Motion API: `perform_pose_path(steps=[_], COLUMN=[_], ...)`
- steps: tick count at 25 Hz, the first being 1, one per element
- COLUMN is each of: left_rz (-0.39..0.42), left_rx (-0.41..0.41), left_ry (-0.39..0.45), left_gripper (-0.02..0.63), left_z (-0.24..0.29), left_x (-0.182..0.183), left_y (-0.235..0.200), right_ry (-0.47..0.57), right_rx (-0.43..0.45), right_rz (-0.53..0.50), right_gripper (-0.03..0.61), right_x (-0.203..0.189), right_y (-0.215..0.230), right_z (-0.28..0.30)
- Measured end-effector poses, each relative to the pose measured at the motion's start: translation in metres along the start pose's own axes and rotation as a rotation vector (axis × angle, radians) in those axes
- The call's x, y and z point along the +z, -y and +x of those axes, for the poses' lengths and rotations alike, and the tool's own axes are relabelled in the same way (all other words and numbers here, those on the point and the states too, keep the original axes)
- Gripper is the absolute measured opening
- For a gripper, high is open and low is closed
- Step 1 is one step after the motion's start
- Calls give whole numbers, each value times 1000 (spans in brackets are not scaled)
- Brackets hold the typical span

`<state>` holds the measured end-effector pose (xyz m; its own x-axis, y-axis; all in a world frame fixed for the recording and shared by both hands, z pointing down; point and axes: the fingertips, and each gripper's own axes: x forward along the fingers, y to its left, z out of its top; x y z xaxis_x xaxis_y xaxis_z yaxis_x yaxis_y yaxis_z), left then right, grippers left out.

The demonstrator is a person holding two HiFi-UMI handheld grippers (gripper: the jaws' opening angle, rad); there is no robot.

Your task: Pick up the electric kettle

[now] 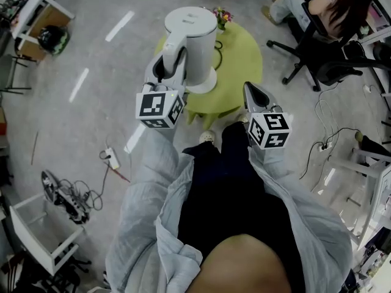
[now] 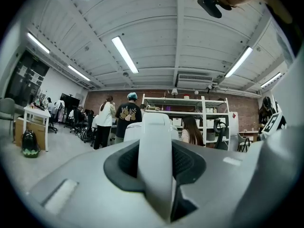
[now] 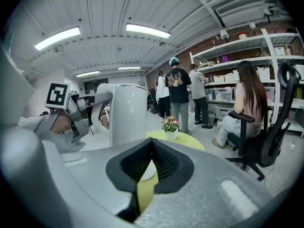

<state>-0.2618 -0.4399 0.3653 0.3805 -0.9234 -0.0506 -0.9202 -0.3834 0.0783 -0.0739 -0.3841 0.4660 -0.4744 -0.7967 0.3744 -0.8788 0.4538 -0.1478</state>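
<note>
Grey concrete floor (image 1: pixel 91 54) surrounds a small round green table (image 1: pixel 244 54); a person stands directly at its near edge with one tool in each hand.

1. Right tool (image 1: pixel 249 90). It hangs over the near right edge of the table, pointing slightly downward. Its jaws are pressed together at the tips and hold nothing; only the green tabletop shows through the slot behind them. The kettle lies ahead of it and to its left, well apart.

2. Left tool (image 1: pixel 164 66). It points level, straight at the kettle. Its jaws are pinching the white handle (image 2: pixel 154 165), one pad on each flank, with the handle running upright between them.

3. Kettle (image 1: pixel 194 38). This tall white body stands upright over the left part of the table, handle turned toward the person, lid uppermost. A white round base (image 1: pixel 204 84) shows at its foot; whether the underside is clear of that base cannot be determined from these views.

4. Governing relation. The kettle's long axis is vertical and the grip crosses the handle at a right angle. By judgement, the lift belongs to the left hand alone and should run straight up along that axis, with the tool kept level so the body does not swing.

5. Beyond the kettle, a small pot of flowers (image 1: pixel 222 17) sits at the far edge of the table. A seated person (image 1: pixel 317 5) occupies a chair further off.
</note>
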Motion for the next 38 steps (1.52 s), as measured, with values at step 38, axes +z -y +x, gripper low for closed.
perform_pose_path(steps=[38], left_rz=[23], left_rx=[462], left_ry=[-29], left_gripper=[138], left_z=[-163], left_x=[10], left_y=[-101], right_ry=[42], right_rx=[235], right_rz=[-96], right_gripper=[0], right_x=[39], right_y=[-61], right_z=[42])
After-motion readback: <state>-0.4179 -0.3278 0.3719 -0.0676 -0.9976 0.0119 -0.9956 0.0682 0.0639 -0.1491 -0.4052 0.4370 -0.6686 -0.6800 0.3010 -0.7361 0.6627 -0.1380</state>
